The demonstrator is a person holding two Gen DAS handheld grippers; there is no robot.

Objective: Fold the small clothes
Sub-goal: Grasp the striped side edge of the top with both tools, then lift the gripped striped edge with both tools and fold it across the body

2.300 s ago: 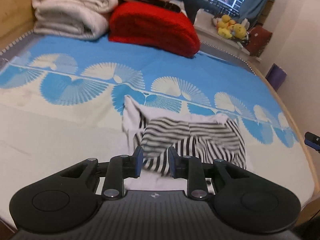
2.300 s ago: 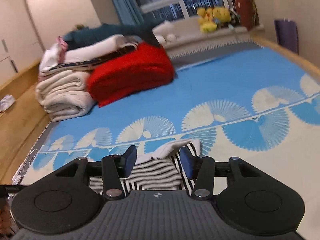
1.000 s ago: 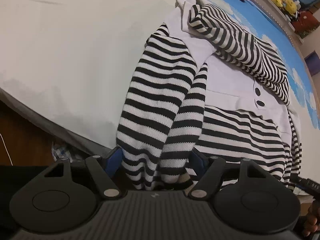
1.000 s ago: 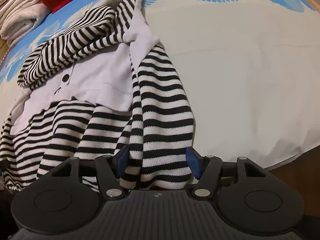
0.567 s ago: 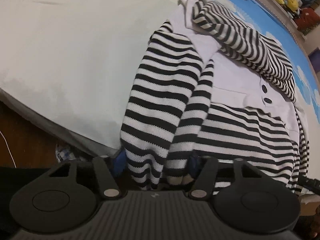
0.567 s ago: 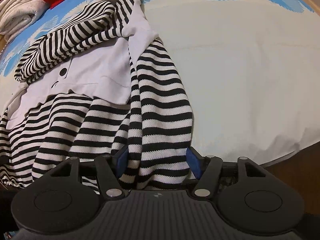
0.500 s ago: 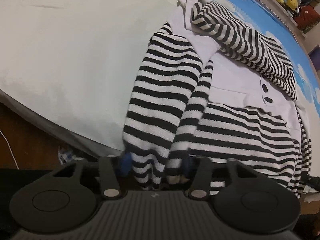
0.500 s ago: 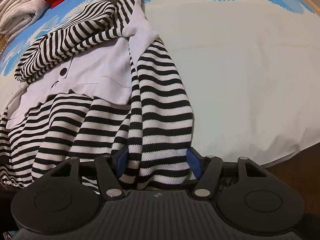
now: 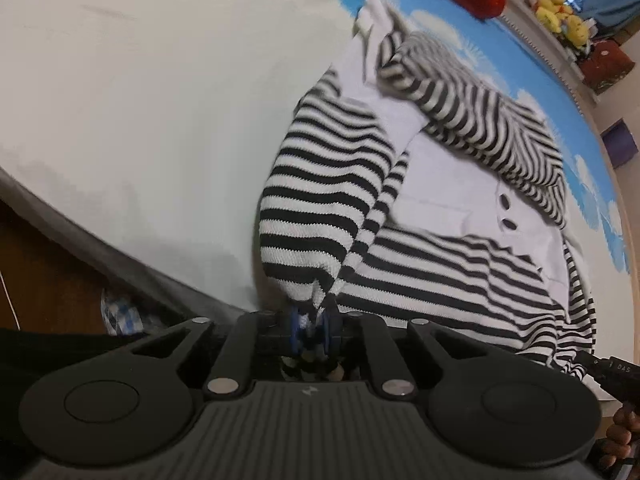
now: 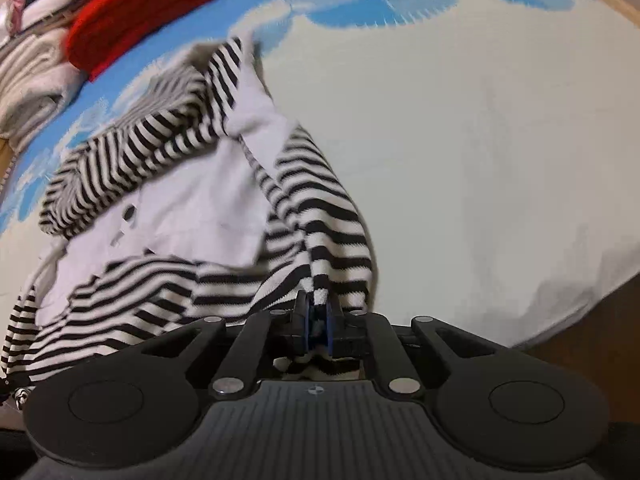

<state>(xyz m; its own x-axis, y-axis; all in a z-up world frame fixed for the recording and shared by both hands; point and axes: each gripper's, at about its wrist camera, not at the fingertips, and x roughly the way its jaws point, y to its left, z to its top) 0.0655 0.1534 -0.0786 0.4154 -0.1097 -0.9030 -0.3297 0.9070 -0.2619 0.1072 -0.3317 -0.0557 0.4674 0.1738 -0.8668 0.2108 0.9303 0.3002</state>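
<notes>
A small black-and-white striped garment (image 9: pixel 452 216) with a white front panel and dark buttons lies crumpled near the bed's front edge; it also shows in the right wrist view (image 10: pixel 192 208). My left gripper (image 9: pixel 311 330) is shut on the garment's near left striped corner. My right gripper (image 10: pixel 317 326) is shut on its near right striped corner. Both held corners are bunched between the blue pads at the bed's edge.
The bed sheet (image 9: pixel 140 92) is pale in front and blue-patterned behind. A red folded blanket (image 10: pixel 140 12) and folded white bedding (image 10: pixel 28 84) lie at the back. Yellow plush toys (image 9: pixel 560 20) sit on a far ledge. The bed's front edge (image 10: pixel 560 292) drops off close to both grippers.
Both grippers have closed from open onto the garment's near corners. The striped cloth has bunched and pulled in toward the pads.
</notes>
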